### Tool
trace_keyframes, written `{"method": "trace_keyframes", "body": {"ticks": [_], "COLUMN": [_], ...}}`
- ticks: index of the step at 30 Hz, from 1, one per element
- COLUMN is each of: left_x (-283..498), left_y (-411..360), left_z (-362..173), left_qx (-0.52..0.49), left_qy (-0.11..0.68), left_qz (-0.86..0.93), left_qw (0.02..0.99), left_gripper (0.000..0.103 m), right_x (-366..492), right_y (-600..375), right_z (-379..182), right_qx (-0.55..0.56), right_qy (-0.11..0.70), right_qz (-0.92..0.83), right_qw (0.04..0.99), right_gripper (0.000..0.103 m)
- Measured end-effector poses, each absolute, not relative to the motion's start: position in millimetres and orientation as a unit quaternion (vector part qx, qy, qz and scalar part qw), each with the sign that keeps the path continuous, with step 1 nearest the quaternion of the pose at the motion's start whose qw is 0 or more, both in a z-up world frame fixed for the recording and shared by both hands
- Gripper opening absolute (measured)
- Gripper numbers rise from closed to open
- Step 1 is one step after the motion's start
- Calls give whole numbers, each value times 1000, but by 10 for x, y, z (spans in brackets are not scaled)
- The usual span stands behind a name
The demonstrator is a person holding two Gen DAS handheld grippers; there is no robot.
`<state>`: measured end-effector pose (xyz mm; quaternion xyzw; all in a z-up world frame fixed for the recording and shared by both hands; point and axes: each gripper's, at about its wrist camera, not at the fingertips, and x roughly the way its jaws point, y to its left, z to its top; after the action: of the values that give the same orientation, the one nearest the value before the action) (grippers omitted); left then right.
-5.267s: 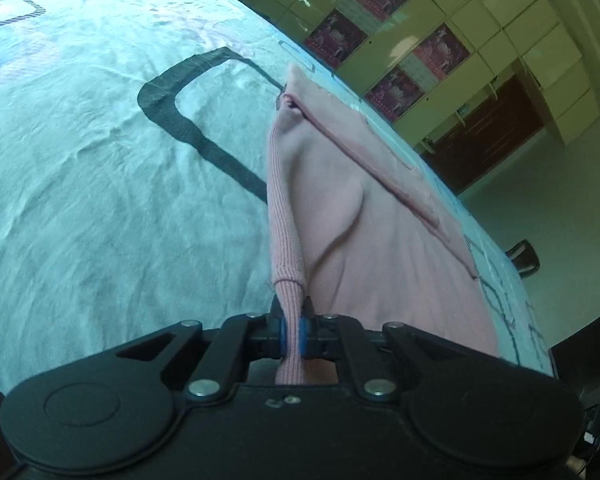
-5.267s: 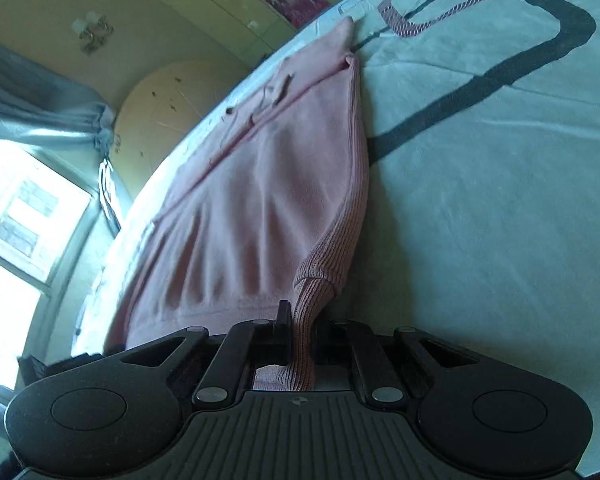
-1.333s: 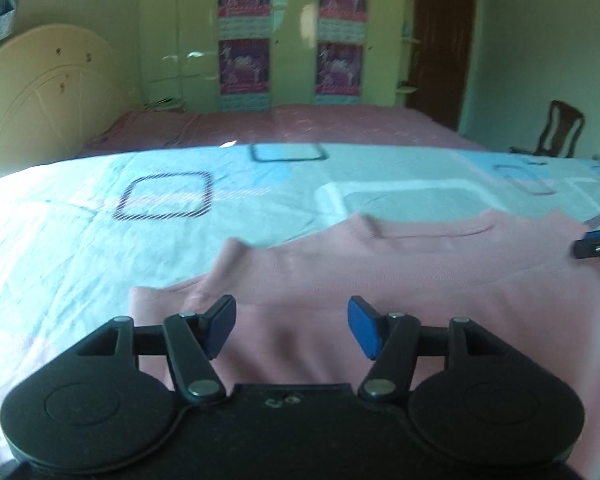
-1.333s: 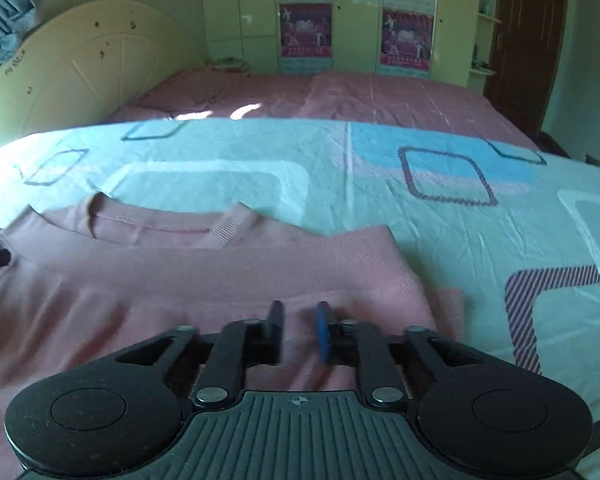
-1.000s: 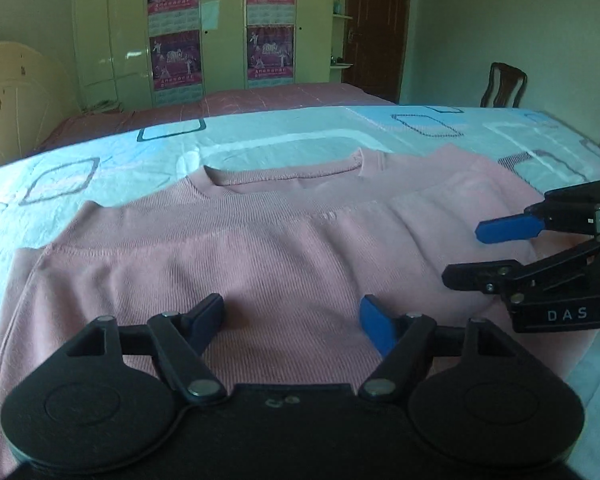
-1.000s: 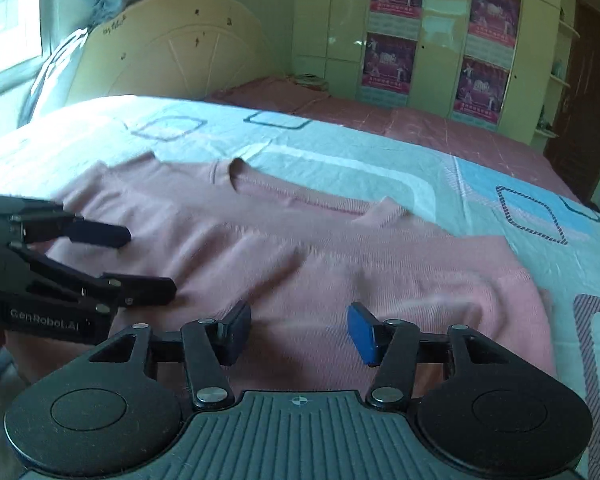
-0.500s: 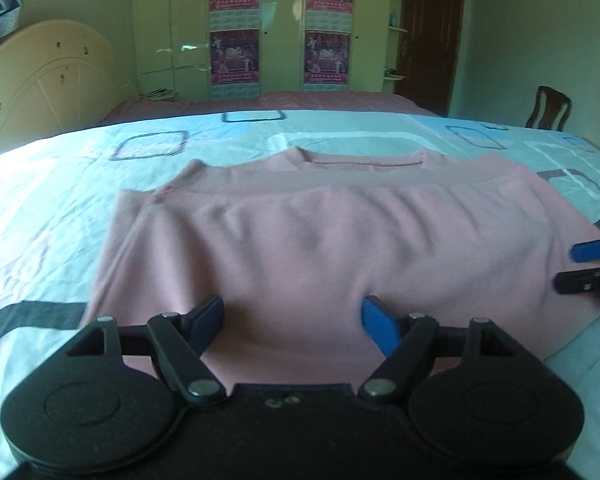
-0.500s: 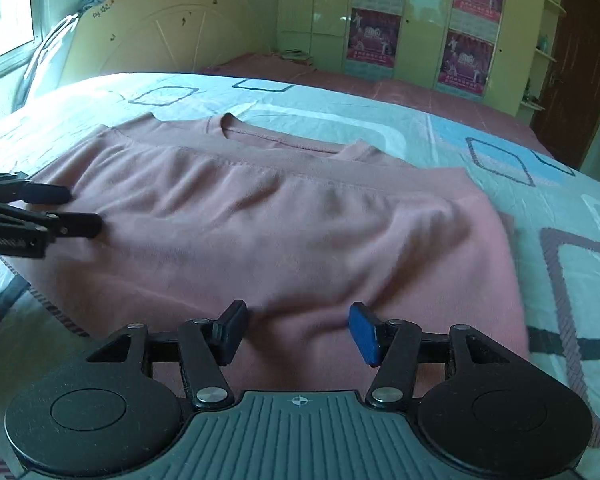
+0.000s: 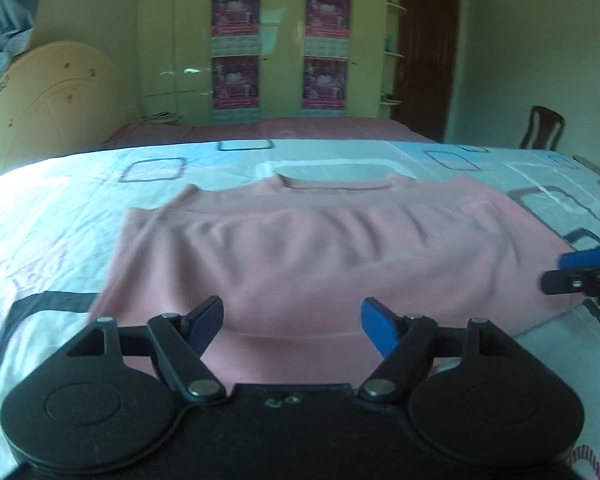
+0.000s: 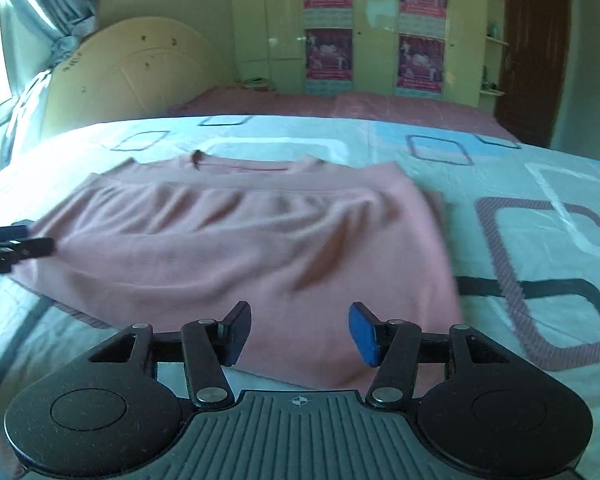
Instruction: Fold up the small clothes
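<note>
A pink knit sweater [image 9: 332, 252] lies flat on the bed, folded across so its lower edge rests below the neckline. In the left wrist view my left gripper [image 9: 292, 322] hangs open over the near edge of the cloth, nothing between its blue pads. The right gripper's fingertips [image 9: 572, 270] show at the right edge there. In the right wrist view the sweater [image 10: 244, 248] spreads ahead and my right gripper [image 10: 296, 330] is open above its near edge, holding nothing. The left gripper's fingertips [image 10: 16, 246] poke in at the far left.
The bed sheet [image 9: 60, 216] is pale blue with dark rounded-square outlines. A cream headboard [image 10: 132, 72] stands at the left. A wardrobe with posters [image 9: 280, 52] fills the far wall, beside a dark door [image 9: 424, 60]. A wooden chair [image 9: 542, 128] stands at the right.
Both grippers have drawn back from the sweater and risen slightly, staying open. More of the sheet shows around the garment, and each gripper's tips now sit near the edge of the other's view.
</note>
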<state>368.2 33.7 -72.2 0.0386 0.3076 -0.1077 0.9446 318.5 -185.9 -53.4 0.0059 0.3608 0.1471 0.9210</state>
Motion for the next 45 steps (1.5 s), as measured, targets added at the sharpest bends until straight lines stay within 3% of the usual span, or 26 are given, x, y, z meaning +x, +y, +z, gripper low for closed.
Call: {"method": "trace_keyframes", "body": {"ticks": [7, 11, 15, 16, 17, 21, 45], "left_x": [3704, 3554, 3600, 3589, 3575, 3539, 3581], "left_y": [111, 597, 1097, 1165, 1179, 1087, 1090], "left_z": [-1035, -885, -1002, -1010, -994, -932, -972], "left_qx": [61, 46, 17, 8, 11, 41, 16], "left_qy": [359, 323, 360, 358, 357, 354, 377], "left_qz": [-100, -54, -22, -30, -29, -17, 1], "left_qw": [926, 944, 932, 933, 934, 934, 926], "left_gripper": [76, 75, 77, 76, 76, 76, 77], "right_x": [3288, 3209, 3245, 3261, 3284, 3176, 3168], "right_y": [-1344, -1748, -2324, -2429, -2553, -2772, -2753], "right_z": [-882, -731, -743, -796, -854, -817, -882], "right_qx": [-35, -22, 16, 18, 22, 48, 14], "right_qy": [410, 376, 378, 390, 408, 399, 422], "right_qz": [172, 143, 66, 50, 36, 28, 48], "right_qw": [895, 915, 923, 919, 912, 915, 905], "right_gripper": [55, 55, 54, 50, 39, 31, 31]}}
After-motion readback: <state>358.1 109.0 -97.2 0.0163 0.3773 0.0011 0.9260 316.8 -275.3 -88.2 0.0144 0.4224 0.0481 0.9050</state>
